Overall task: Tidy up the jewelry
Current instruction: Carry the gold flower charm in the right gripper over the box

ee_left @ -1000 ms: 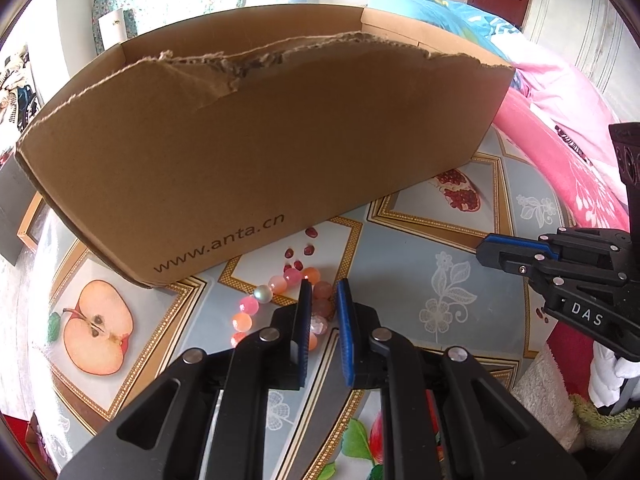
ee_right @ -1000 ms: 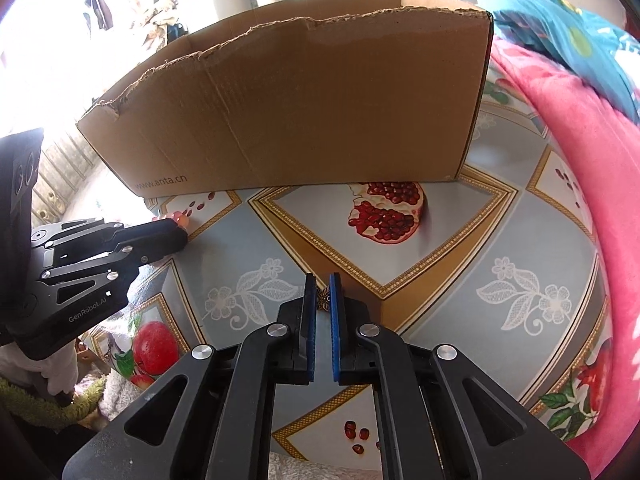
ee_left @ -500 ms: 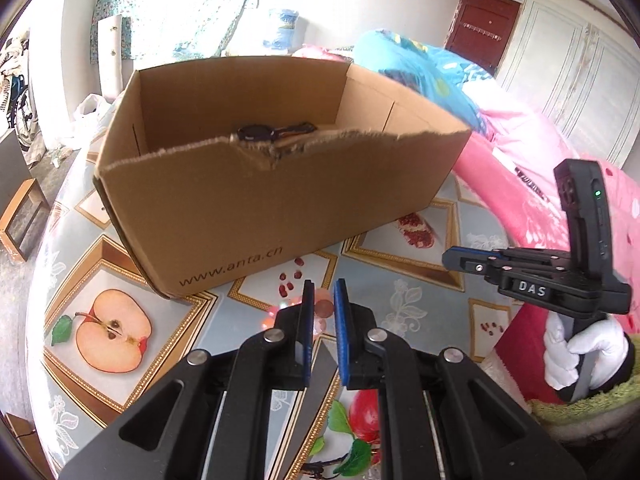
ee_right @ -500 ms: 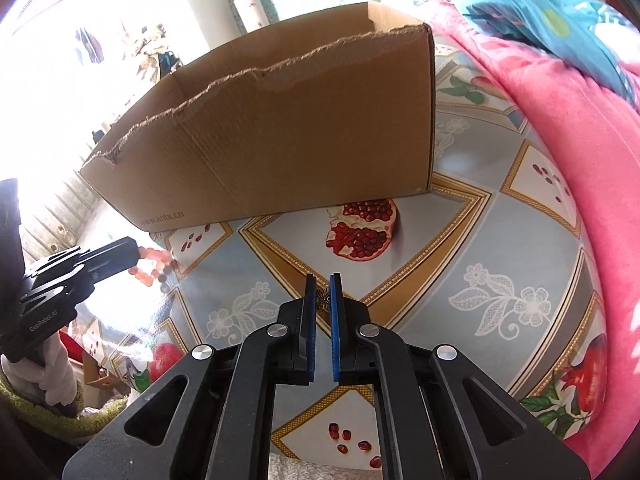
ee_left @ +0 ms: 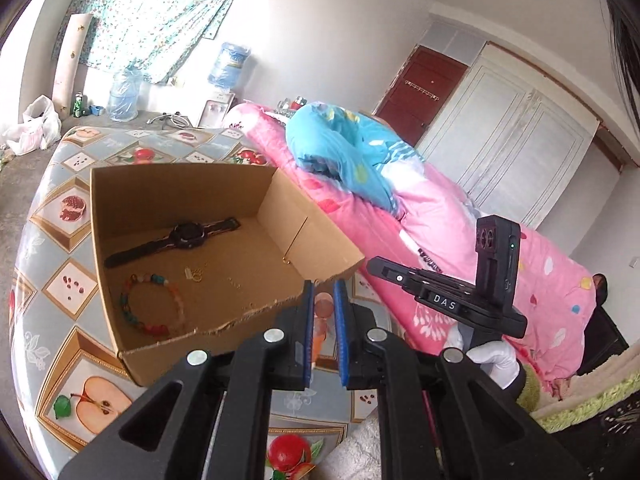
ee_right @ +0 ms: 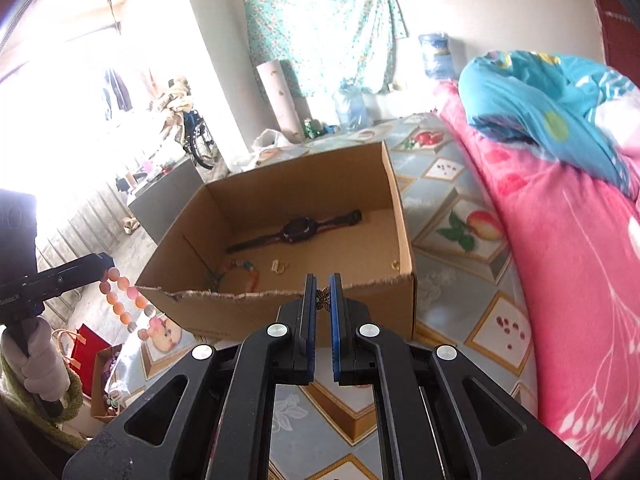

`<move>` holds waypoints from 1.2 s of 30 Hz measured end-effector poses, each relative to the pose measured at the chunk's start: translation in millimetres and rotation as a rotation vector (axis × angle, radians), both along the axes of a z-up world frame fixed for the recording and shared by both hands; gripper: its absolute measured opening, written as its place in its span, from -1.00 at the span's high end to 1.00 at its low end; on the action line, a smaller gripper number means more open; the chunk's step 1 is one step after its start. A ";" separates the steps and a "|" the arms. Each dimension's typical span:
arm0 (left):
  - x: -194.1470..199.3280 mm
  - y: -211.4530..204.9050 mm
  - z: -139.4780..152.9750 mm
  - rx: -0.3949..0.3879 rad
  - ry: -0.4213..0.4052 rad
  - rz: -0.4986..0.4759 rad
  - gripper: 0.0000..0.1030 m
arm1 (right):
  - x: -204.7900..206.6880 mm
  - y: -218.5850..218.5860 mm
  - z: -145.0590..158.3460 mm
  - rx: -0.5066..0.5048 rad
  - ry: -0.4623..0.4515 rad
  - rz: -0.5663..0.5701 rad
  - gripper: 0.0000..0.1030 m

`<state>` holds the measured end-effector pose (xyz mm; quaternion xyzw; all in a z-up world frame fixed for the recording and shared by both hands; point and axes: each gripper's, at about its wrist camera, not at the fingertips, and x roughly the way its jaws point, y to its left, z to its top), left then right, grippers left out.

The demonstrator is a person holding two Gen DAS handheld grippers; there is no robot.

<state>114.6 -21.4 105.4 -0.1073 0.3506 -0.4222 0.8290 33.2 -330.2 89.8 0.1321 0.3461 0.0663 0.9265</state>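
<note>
An open cardboard box [ee_left: 180,192] [ee_right: 280,184] stands on a fruit-print tablecloth [ee_left: 60,240]. Inside lie a black watch [ee_left: 188,234] [ee_right: 298,230], a multicoloured bead bracelet [ee_left: 152,300] and small gold pieces [ee_left: 196,274] [ee_right: 280,266]. My left gripper [ee_left: 322,288] [ee_right: 105,261] hovers above the box's torn near rim, shut on a pink-orange bead bracelet [ee_left: 324,308] that hangs below it [ee_right: 124,300]. My right gripper [ee_right: 322,280] [ee_left: 372,266] is beside it on the right, shut on a small brown butterfly charm [ee_right: 323,298].
A pink quilt [ee_left: 440,240] with a blue pillow [ee_left: 340,152] lies along the table's right side. Water jugs [ee_left: 124,96] stand by the far wall. A red bag [ee_right: 90,344] sits on the floor to the left, and a white-gloved hand [ee_left: 492,360] holds the right gripper.
Both grippers have risen from table level by the box's front wall to above its rim. The pink-orange bracelet has come up off the cloth with the left gripper. The box's inside now shows.
</note>
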 end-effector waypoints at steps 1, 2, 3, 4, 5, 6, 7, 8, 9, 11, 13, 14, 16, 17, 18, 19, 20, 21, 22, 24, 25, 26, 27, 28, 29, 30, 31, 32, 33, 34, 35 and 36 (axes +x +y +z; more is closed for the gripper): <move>6.8 -2.9 6.5 -0.006 -0.010 -0.002 0.83 | 5.6 -1.0 7.3 -0.003 -0.019 0.010 0.92; 14.3 -5.7 12.0 -0.001 -0.019 -0.002 0.82 | 14.4 -0.9 14.2 -0.005 -0.035 0.024 0.92; 22.7 -9.8 15.8 0.009 -0.023 -0.001 0.82 | 21.5 -1.3 20.0 -0.008 -0.047 0.039 0.92; 32.7 -16.1 17.1 0.023 -0.023 -0.002 0.82 | 30.9 -2.1 25.2 -0.012 -0.054 0.052 0.92; 41.8 -22.4 17.5 0.041 -0.021 -0.002 0.82 | 42.5 -2.9 28.1 -0.016 -0.058 0.067 0.92; 52.1 -29.8 16.4 0.064 -0.011 -0.004 0.82 | 52.8 -4.3 28.4 -0.018 -0.057 0.082 0.92; 63.9 -37.0 13.5 0.083 0.013 -0.010 0.82 | 62.6 -4.9 29.2 -0.021 -0.050 0.092 0.92; 76.5 -44.2 9.3 0.090 0.041 -0.018 0.82 | 72.2 -5.2 29.9 -0.024 -0.042 0.101 0.92; 90.0 -51.3 4.2 0.101 0.071 -0.023 0.82 | 80.3 -6.0 28.5 -0.026 -0.037 0.108 0.92; 114.8 -65.6 -8.1 0.156 0.122 -0.031 0.82 | 96.2 -8.6 24.6 -0.032 -0.024 0.114 0.92; 139.1 -79.8 -23.9 0.212 0.183 -0.043 0.82 | 107.8 -12.1 21.0 -0.020 -0.012 0.117 0.92; 151.0 -86.6 -31.9 0.225 0.222 -0.057 0.82 | 111.8 -14.2 19.2 -0.014 -0.008 0.117 0.92; 173.7 -99.2 -47.4 0.254 0.308 -0.068 0.82 | 115.7 -17.2 16.8 -0.011 -0.004 0.112 0.92; 183.9 -105.2 -53.8 0.264 0.340 -0.074 0.82 | 117.7 -19.8 14.6 -0.005 0.000 0.110 0.92; 192.6 -111.0 -59.4 0.276 0.362 -0.073 0.82 | 118.6 -22.8 12.8 0.003 0.005 0.109 0.92; 199.7 -117.1 -63.7 0.291 0.373 -0.075 0.82 | 119.5 -25.5 10.5 0.008 0.010 0.106 0.92; 206.6 -124.0 -68.2 0.306 0.380 -0.081 0.82 | 119.3 -27.7 9.1 0.009 0.016 0.101 0.92; 212.1 -130.5 -72.9 0.325 0.386 -0.084 0.82 | 119.8 -30.2 6.7 0.011 0.023 0.098 0.92; 217.4 -137.7 -77.9 0.350 0.392 -0.085 0.82 | 120.4 -32.8 4.4 0.014 0.030 0.096 0.91; 224.1 -150.9 -92.2 0.399 0.420 -0.106 0.81 | 122.2 -38.4 -1.6 0.027 0.051 0.089 0.91; 226.0 -155.1 -99.7 0.419 0.439 -0.112 0.81 | 122.5 -40.8 -3.9 0.036 0.060 0.089 0.91; 227.4 -158.1 -106.1 0.436 0.454 -0.114 0.81 | 122.6 -42.8 -5.7 0.045 0.067 0.089 0.91; 228.0 -159.3 -110.2 0.440 0.464 -0.114 0.75 | 122.2 -44.5 -6.7 0.054 0.074 0.090 0.91; 228.4 -158.8 -112.2 0.434 0.473 -0.112 0.66 | 122.0 -45.6 -7.3 0.061 0.080 0.092 0.91; 229.3 -157.3 -112.4 0.424 0.479 -0.106 0.51 | 122.2 -46.3 -7.7 0.068 0.084 0.095 0.91; 229.7 -154.5 -110.8 0.409 0.479 -0.100 0.46 | 122.8 -46.5 -7.9 0.076 0.089 0.102 0.91; 229.5 -150.7 -107.6 0.398 0.474 -0.093 0.45 | 124.3 -46.2 -7.7 0.082 0.094 0.111 0.91; 229.7 -146.5 -103.2 0.390 0.468 -0.083 0.45 | 125.4 -44.6 -6.8 0.086 0.099 0.121 0.91; 229.1 -140.3 -97.3 0.379 0.459 -0.069 0.45 | 127.4 -42.0 -5.6 0.090 0.104 0.136 0.91; 227.1 -133.6 -89.7 0.366 0.446 -0.055 0.45 | 130.7 -39.5 -4.1 0.094 0.110 0.154 0.91; 224.3 -125.5 -80.8 0.349 0.426 -0.042 0.45 | 133.5 -35.4 -2.2 0.097 0.117 0.175 0.91; 220.1 -116.1 -71.5 0.333 0.400 -0.029 0.44 | 137.1 -30.2 -0.3 0.097 0.126 0.198 0.91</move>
